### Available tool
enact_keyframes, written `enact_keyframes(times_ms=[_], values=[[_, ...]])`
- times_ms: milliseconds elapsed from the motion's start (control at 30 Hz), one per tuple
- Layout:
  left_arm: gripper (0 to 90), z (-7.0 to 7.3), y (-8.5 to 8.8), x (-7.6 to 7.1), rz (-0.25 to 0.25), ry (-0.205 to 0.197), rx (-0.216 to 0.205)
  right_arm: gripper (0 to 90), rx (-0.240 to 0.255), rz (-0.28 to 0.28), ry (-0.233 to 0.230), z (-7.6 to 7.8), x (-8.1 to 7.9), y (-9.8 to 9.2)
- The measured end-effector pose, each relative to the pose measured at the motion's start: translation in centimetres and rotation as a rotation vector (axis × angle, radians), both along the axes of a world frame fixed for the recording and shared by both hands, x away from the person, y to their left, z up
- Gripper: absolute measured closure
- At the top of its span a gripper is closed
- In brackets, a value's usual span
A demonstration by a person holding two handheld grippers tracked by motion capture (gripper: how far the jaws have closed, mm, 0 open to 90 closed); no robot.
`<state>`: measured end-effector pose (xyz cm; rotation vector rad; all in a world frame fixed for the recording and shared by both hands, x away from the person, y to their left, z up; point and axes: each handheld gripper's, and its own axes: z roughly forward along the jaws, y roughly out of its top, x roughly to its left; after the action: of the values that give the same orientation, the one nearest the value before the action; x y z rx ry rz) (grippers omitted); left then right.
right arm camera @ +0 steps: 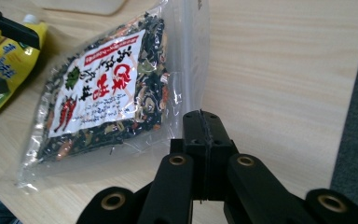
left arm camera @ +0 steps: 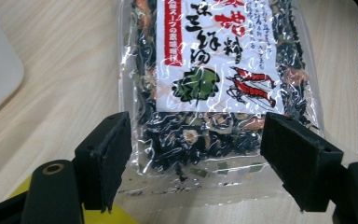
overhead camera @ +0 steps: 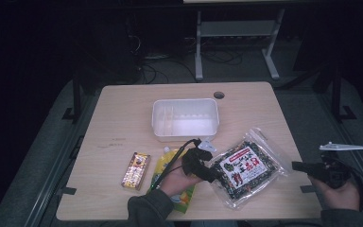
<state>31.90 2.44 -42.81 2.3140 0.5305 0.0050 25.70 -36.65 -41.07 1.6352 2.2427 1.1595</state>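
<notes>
High view: my left gripper (overhead camera: pixel 207 164) sits right at the 9 o'clock edge of the bag (overhead camera: pixel 246 166), which lies flat near the table's (overhead camera: pixel 123 109) front edge, at about 5 o'clock from the white tub (overhead camera: pixel 185 118). A yellow pouch (overhead camera: pixel 170 171) is under my wrist, with a small box (overhead camera: pixel 136 170) off at its 9 o'clock. My right gripper (overhead camera: pixel 300 166) hangs off the table's right side.

Left gripper view: jaws wide apart, straddling the near end of the bag (left arm camera: pixel 214 84) without pinching it. Crinkly clear film, glossy, with dark dried flakes inside and a white printed label. My worry is that the film is slick and loose, so closing here may catch only the empty seam and the bag slides or sags out.

Right gripper view: jaws pressed together on nothing, with the bag (right arm camera: pixel 107 93) at 10 o'clock. Smooth pale wood grain all around, so a nudged bag could skate toward the edge.
</notes>
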Motion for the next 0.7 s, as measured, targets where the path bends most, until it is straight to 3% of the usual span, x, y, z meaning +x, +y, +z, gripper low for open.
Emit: enact_keyframes(times_ms=[367,700], values=[[23.8,0.2,0.2,0.8,0.010,0.016,-0.022,89.6,-0.019,0.028,-0.070,3.4,-0.4,0.6],[23.6,0.1,0.3,1.1,0.013,0.022,-0.023,89.6,-0.046,0.050,-0.102,5.2,-0.4,1.1]])
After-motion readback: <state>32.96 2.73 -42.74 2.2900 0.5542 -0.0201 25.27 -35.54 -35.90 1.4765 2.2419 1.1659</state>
